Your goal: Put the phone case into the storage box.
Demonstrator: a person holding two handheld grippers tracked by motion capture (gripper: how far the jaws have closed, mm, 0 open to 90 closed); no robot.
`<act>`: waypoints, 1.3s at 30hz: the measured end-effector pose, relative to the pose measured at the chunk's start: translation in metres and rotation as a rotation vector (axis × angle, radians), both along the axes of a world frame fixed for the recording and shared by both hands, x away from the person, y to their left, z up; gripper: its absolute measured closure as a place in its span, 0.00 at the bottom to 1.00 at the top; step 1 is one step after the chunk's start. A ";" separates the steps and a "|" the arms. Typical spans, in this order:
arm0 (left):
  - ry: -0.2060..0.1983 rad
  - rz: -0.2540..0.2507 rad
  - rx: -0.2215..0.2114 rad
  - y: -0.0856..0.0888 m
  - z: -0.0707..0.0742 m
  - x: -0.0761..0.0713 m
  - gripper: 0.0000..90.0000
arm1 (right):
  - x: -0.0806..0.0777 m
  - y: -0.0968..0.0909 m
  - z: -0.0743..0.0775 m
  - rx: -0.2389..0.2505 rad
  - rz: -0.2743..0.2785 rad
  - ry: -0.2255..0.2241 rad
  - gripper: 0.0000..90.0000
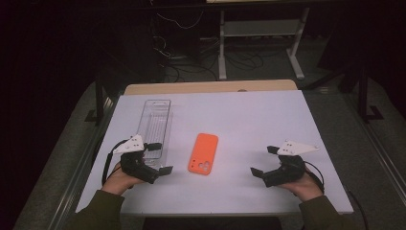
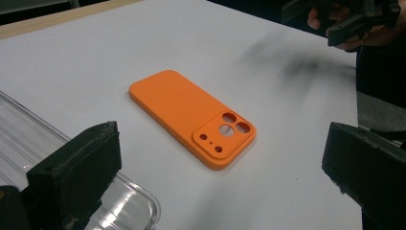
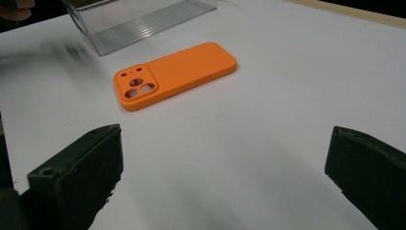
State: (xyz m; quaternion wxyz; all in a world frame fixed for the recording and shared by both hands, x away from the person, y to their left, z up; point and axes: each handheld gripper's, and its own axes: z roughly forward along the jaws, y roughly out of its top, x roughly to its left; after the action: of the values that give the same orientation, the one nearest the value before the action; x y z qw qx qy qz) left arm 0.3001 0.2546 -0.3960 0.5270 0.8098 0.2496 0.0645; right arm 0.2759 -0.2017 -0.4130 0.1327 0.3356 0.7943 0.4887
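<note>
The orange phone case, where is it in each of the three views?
High view: phone case at centre, right of the clear tray.
Left gripper view: centre, tray at lower left.
Right gripper view: upper centre, tray above it.
Shared landmark: the tray.

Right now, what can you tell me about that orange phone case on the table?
The orange phone case lies flat on the white table, outer back facing up, between the two grippers. It looks like smooth matte plastic or silicone, with rounded corners. A raised square camera block with three large round holes and some small ones sits at the end nearer the person. Nothing touches it but the table; the clear tray lies apart to its left in the high view.
</note>
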 end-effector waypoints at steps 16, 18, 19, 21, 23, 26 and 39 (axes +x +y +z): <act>0.003 0.006 0.003 -0.001 0.001 0.003 0.00 | 0.000 0.000 0.001 0.008 -0.005 -0.001 0.00; 0.006 0.009 -0.004 -0.002 0.002 0.004 0.00 | 0.000 0.000 0.002 0.009 -0.006 -0.004 0.00; 0.006 0.009 -0.004 -0.002 0.002 0.004 0.00 | 0.000 0.000 0.001 0.008 -0.005 -0.007 0.00; 0.008 0.013 -0.011 -0.003 0.003 0.004 0.00 | 0.000 0.000 0.002 0.007 -0.005 -0.004 0.00; 0.004 0.014 -0.011 -0.003 0.004 0.005 0.00 | 0.000 0.000 0.001 0.006 -0.002 -0.005 0.00; 0.011 0.019 -0.017 -0.005 0.006 0.006 0.00 | -0.001 0.001 0.001 0.006 0.000 0.000 0.00; 0.017 0.004 -0.065 -0.011 0.011 0.010 0.00 | -0.001 0.002 0.001 0.007 0.003 -0.003 0.00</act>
State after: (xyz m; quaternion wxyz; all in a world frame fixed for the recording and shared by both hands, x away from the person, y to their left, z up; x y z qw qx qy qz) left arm 0.3102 0.2441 -0.3853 0.5507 0.7923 0.2577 0.0507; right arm 0.2749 -0.1998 -0.4115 0.1318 0.3342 0.7929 0.4921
